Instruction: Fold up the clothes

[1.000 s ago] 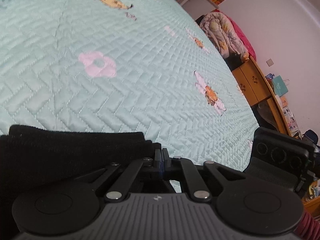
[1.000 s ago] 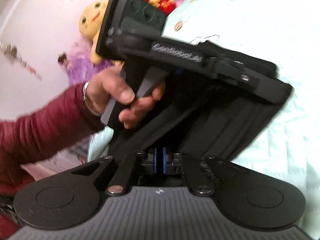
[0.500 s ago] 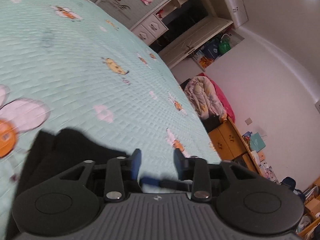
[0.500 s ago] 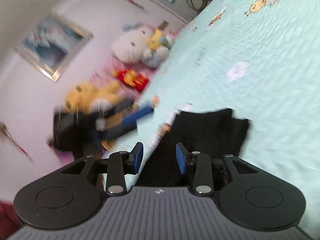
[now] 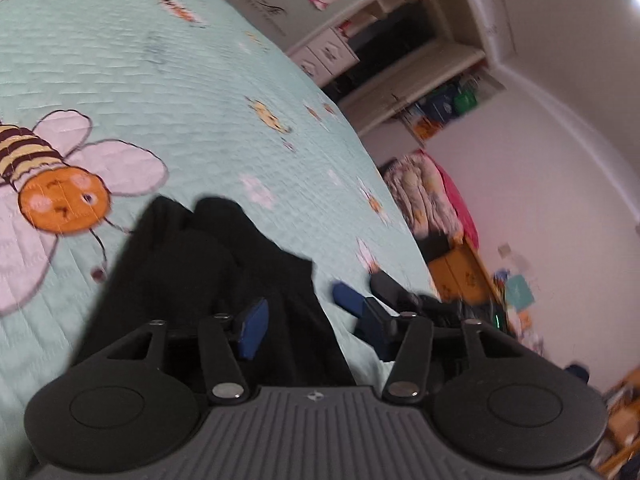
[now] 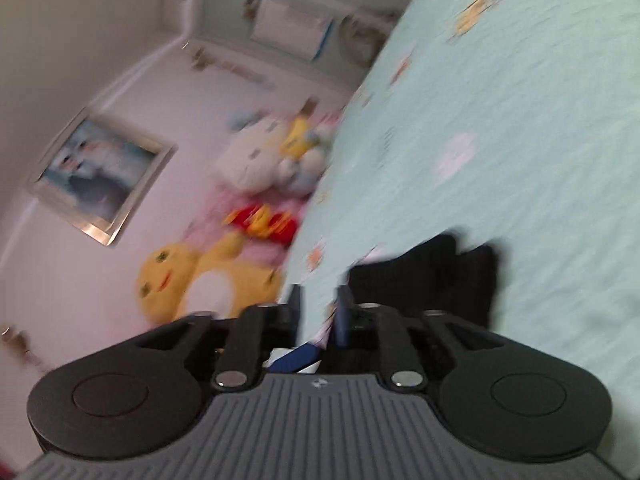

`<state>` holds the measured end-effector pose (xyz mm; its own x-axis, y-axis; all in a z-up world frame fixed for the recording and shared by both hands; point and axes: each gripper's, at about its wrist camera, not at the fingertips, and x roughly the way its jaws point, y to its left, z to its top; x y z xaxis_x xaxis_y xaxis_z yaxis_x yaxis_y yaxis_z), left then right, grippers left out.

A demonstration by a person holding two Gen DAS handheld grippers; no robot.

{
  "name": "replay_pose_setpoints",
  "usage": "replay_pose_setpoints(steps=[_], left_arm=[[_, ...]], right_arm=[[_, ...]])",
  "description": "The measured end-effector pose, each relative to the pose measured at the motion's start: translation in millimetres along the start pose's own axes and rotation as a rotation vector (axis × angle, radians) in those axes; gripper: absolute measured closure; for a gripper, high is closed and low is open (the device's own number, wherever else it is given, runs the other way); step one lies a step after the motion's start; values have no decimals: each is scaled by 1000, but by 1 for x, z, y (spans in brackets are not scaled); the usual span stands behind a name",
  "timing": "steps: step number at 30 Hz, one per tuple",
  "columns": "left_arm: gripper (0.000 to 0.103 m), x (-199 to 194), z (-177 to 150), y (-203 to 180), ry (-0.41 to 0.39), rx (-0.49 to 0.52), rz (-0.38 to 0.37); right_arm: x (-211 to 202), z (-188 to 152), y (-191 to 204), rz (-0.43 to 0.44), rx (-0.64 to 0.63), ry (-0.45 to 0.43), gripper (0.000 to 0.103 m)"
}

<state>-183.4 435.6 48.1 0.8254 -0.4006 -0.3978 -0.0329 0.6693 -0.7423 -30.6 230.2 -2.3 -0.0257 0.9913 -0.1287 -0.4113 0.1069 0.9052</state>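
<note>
Hovering over the bed (image 5: 168,80), I hold my left gripper (image 5: 310,324) wide and empty above the black garment (image 5: 208,264), which lies compactly bundled on the quilt. My right gripper (image 6: 319,312) stands narrowly parted, empty. Any further fold wants edges pinched square, layers flat.

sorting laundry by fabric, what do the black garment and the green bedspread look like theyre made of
Black garment: seems a soft, matte knit or fleece; it shows no sheen, though blur hides the weave. Green bedspread: looks like quilted fabric with a slight satin sheen, stitched lines and printed bees.
</note>
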Motion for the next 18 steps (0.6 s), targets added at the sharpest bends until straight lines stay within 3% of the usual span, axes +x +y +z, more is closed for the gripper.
replay_pose_setpoints(steps=[1, 4, 7, 9, 14, 16, 18], left_arm=[[45, 2, -8, -5, 22, 28, 0], [43, 9, -32, -21, 88, 112, -2], [44, 21, -54, -25, 165, 155, 17], [45, 20, -59, -22, 160, 159, 24], [45, 2, -63, -22, 122, 154, 24], [44, -6, -65, -22, 107, 152, 25], [43, -13, -66, -22, 92, 149, 25]], right_arm=[[9, 0, 3, -1, -16, 48, 65], [32, 12, -18, -36, 8, 105, 65], [40, 20, -50, -37, 99, 74, 103], [37, 23, -68, -14, 170, 15, 103], [33, 27, -54, -81, 87, -14, 102], [26, 24, -39, -90, 43, -37, 85], [15, 10, -13, -40, -4, -40, 79]])
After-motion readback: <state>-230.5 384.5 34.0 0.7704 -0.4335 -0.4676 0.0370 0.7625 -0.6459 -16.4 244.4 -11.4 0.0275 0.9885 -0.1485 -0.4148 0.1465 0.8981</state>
